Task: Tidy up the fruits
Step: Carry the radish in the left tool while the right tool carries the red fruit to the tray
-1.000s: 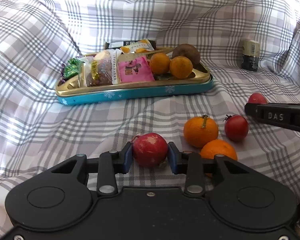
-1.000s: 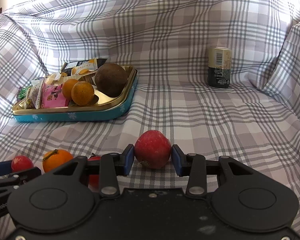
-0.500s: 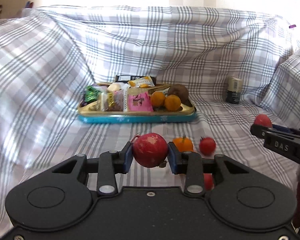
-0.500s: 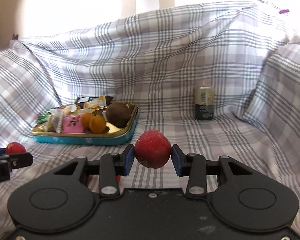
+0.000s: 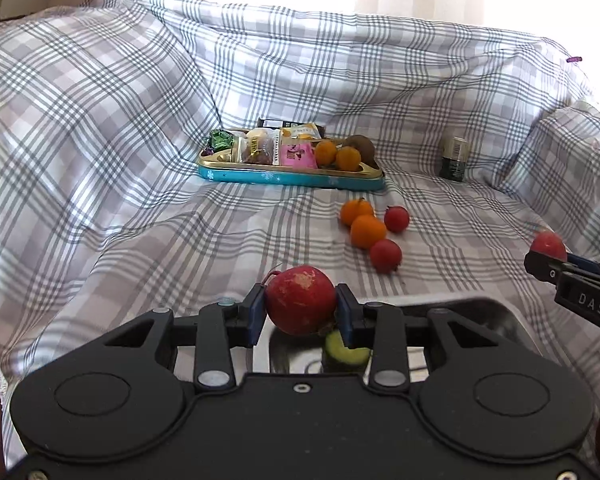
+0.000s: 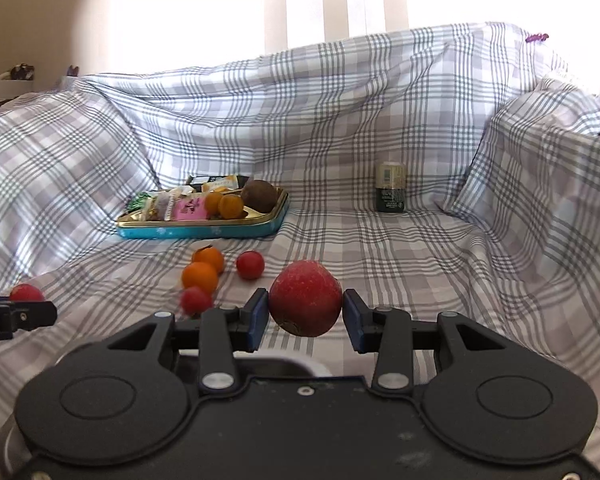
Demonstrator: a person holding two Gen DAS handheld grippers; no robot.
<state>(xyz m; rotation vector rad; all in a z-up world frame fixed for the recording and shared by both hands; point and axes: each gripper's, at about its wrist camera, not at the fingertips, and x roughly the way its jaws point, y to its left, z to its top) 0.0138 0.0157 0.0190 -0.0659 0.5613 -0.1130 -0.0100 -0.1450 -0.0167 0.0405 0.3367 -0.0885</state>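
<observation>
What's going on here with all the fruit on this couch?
A person holds a gripper in each hand, sorting fruit. The left gripper clamps one red fruit, the right gripper another red fruit. Below the left one sits a metal tray with something green in it. Two oranges and two small red fruits wait on the plaid cloth.

Small green-labelled jar (image 6: 391,192) upright on the plaid cloth (image 6: 380,128), well apart from snack packets (image 6: 180,208).

Plaid-covered sofa (image 5: 140,208) bears tin tray (image 5: 292,178); loose fruits (image 5: 367,231); jar (image 5: 454,158).
</observation>
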